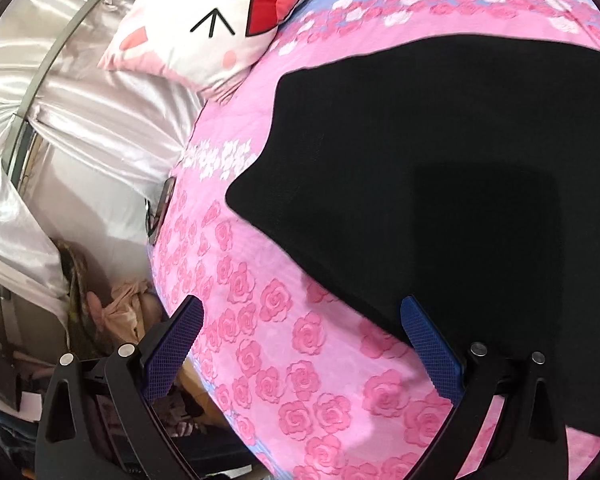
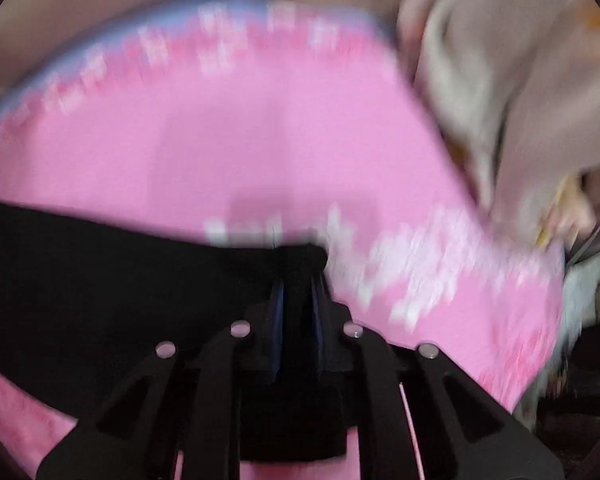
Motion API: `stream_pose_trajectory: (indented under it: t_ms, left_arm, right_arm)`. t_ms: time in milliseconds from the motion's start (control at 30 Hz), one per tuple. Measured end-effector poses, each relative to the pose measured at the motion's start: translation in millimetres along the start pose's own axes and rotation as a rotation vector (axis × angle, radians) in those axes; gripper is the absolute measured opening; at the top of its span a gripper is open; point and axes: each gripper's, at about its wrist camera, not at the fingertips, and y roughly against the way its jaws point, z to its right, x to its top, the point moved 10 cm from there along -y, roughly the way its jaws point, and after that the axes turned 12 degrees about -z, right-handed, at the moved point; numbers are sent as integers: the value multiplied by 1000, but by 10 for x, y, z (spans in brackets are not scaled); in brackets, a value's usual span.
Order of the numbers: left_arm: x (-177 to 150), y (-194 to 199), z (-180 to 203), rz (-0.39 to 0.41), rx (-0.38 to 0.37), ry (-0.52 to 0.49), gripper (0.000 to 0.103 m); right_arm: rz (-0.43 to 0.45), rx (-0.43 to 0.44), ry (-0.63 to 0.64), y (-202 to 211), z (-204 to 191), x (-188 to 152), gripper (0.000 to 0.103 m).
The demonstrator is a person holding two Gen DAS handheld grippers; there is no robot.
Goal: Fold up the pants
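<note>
Black pants [image 1: 440, 184] lie spread flat on a bed covered by a pink blanket [image 1: 260, 320], and one fold appears to be under way.

In the right wrist view, which is blurred by motion, the right gripper [image 2: 298, 276] is closed on an edge of the black cloth, with a bunched tip of fabric poking out past its narrow jaws. The pants stretch away to the left as a dark band across the pink cover.

In the left wrist view, the left gripper [image 1: 300, 320] hovers above the near edge of the garment with its jaws wide apart, holding nothing. One of its blue fingers [image 1: 430, 346] overlaps the black cloth's edge in the picture; the other sits over the bed's side.

Judging from this, the next move calls for the left gripper to take the near edge so both ends travel together.

The pants look matte, soft and finely ribbed, with a wavy outline. The blanket is plush, embossed with raised roses. A cartoon-face pillow [image 1: 204, 24] rests at the head, beside shiny silver curtains [image 1: 80, 112].
</note>
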Motion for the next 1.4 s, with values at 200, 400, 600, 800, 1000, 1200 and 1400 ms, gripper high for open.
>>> stream_pose_trajectory:
  t_ms: [200,400,600,800,1000,1200,1400]
  left_arm:
    - [-28,-208,-387,-38,-23,100,98]
    - [14,-691,-877,-97,26,199,98]
    - [290,-899,-1010,-48,24,194,98]
    - [165,-1107,-974,-68,24,150,98]
    - [42,-1480,-1776,-114,33,322,98]
    - [226,-1555,-1719,-96,-35,291,98]
    - [286,-1541,-1509,-89,-128,243,98]
  right_arm:
    - [195,106,-159,623,-177,29,46]
    - [106,265,105,661,-1677,-156,45]
    - [35,397,287,718,-3311,-303,45]
    - [-52,307,409,432,-3815,-586,47]
    - [0,395,443,883,-4206,-535,48]
    - [39,577,733,1464,-5843,-719,48]
    - [112,569,1087,1754,-7400,-1274,54]
